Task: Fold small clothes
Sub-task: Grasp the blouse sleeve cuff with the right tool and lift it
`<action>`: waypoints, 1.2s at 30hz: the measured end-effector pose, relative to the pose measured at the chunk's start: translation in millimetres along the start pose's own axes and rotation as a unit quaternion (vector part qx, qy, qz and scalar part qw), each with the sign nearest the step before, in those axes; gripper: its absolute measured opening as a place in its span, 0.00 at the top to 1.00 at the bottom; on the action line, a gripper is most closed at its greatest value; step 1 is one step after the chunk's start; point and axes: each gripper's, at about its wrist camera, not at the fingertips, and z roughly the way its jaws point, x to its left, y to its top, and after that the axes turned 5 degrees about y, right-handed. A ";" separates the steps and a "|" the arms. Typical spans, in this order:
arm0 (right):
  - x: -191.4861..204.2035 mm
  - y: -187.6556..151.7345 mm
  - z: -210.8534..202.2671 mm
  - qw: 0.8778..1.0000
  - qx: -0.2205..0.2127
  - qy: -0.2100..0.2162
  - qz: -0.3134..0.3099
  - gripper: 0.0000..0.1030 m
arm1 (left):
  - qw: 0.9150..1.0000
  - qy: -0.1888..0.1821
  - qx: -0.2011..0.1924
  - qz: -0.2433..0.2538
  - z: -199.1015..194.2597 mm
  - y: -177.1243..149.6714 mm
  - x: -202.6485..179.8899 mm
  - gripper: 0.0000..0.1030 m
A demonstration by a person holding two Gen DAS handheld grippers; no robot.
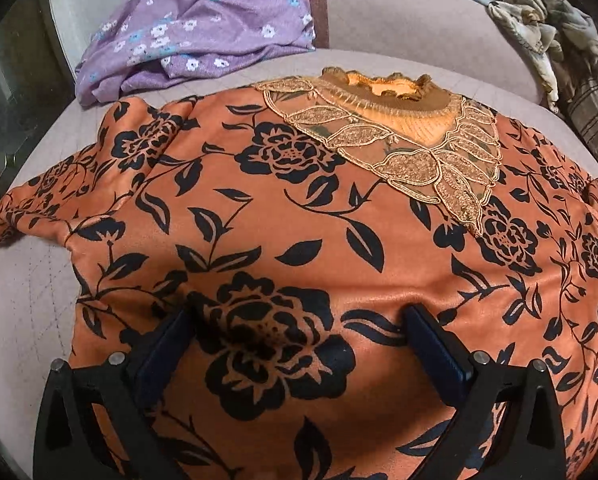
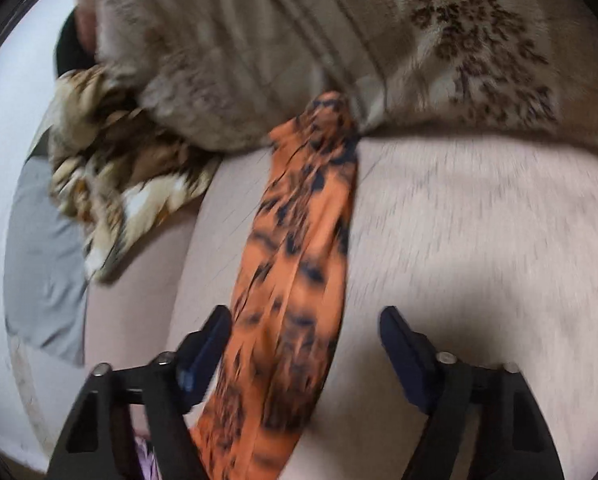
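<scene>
Orange floral blouse (image 1: 283, 216) spread flat, front up, across pinkish sofa seat (image 1: 31, 304). Soft, light, probably slippery; best pinched at sleeve (image 2: 299, 248) cuff or hem. Left gripper (image 1: 299, 320) and right gripper (image 2: 305, 320) both apart, holding nothing.

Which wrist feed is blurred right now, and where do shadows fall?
Left wrist view: sharp, with fisheye bending at the edges; the left gripper casts a dark shadow on the orange top. Right wrist view: motion-smeared throughout, the orange sleeve streaked, shadow under the open right gripper.
</scene>
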 end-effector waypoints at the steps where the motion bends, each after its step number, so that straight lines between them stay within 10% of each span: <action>1: -2.2 10.9 4.9 1.000 -0.012 0.002 0.004 0.30 | 1.000 0.000 0.005 0.000 0.9 1.5 0.3 0.00; 6: 6.7 40.5 29.0 0.999 -0.030 -0.020 -0.026 0.37 | 1.000 -0.001 0.014 0.003 3.6 6.3 7.0 0.00; 11: 7.5 45.3 37.4 0.998 -0.034 -0.022 -0.056 0.94 | 1.000 -0.002 0.005 0.011 3.8 10.6 7.0 0.00; 17: 70.4 11.1 -1.5 0.990 -0.034 0.078 -0.109 0.94 | 1.000 0.021 -0.016 0.006 -10.4 16.6 15.5 0.00; 26: 234.9 -210.9 -80.8 0.905 0.118 0.296 -0.282 0.94 | 0.988 0.064 -0.091 -0.106 -62.0 36.1 97.1 0.00; 32: 250.5 -388.8 -37.8 0.864 0.301 0.310 -0.261 0.94 | 0.972 0.118 -0.129 -0.158 -80.4 37.4 146.8 0.00; 36: 237.7 -466.9 -2.1 0.836 0.425 0.272 -0.215 0.75 | 0.966 0.115 -0.124 -0.194 -81.1 33.3 170.9 0.00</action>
